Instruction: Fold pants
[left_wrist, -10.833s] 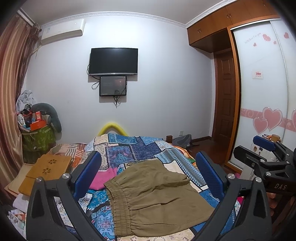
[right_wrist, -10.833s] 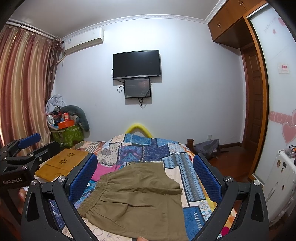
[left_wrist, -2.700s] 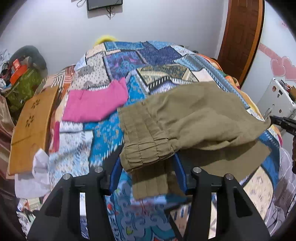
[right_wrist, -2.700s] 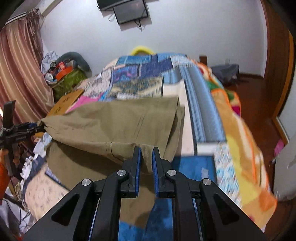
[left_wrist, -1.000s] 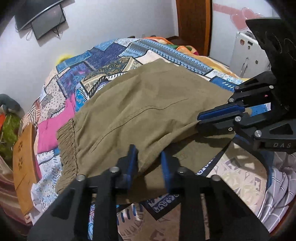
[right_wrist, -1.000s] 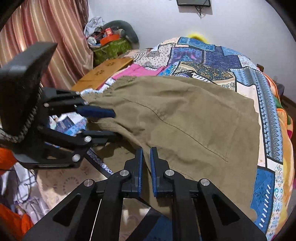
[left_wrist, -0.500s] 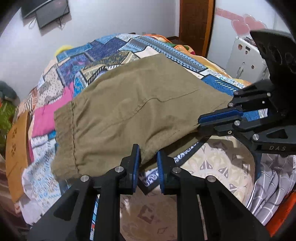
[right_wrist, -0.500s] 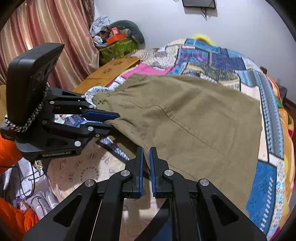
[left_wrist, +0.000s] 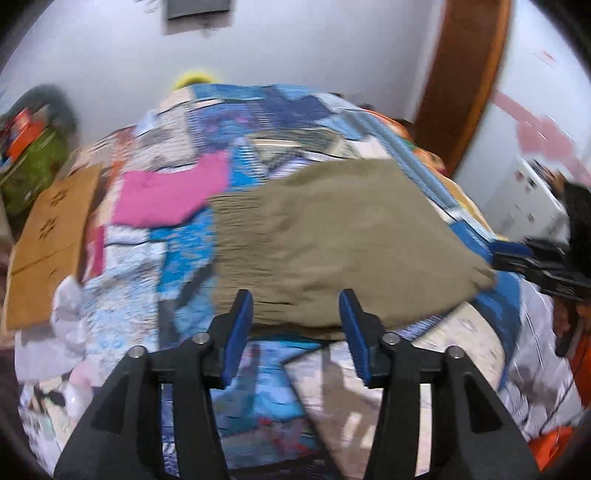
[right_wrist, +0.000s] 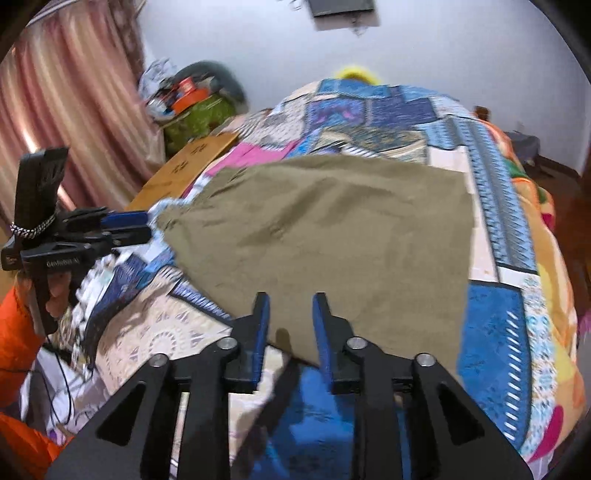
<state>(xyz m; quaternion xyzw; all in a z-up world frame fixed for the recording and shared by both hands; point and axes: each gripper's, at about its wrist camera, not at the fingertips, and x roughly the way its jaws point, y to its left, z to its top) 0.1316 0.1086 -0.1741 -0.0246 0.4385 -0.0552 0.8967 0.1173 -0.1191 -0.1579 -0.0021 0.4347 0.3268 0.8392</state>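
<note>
The olive pants (left_wrist: 332, 236) lie folded in half lengthwise on the patchwork quilt (left_wrist: 177, 243), waistband to the left. They also show in the right wrist view (right_wrist: 332, 229). My left gripper (left_wrist: 295, 325) is open and empty just in front of the near folded edge. My right gripper (right_wrist: 288, 325) is open and empty at the pants' near corner. Each gripper shows in the other's view: the right gripper (left_wrist: 535, 262) at the hem end, the left gripper (right_wrist: 122, 225) at the waistband end. Both frames are motion-blurred.
A pink garment (left_wrist: 170, 192) lies on the quilt beyond the waistband. A wooden board (left_wrist: 48, 236) rests at the bed's left side. A green basket with clutter (right_wrist: 195, 110) and a curtain (right_wrist: 66, 103) stand left. A wooden door (left_wrist: 461, 81) is right.
Both grippers have opened and let go of the pants. The pants now lie flat on the quilt, and both grippers have drawn back from the fabric edge.
</note>
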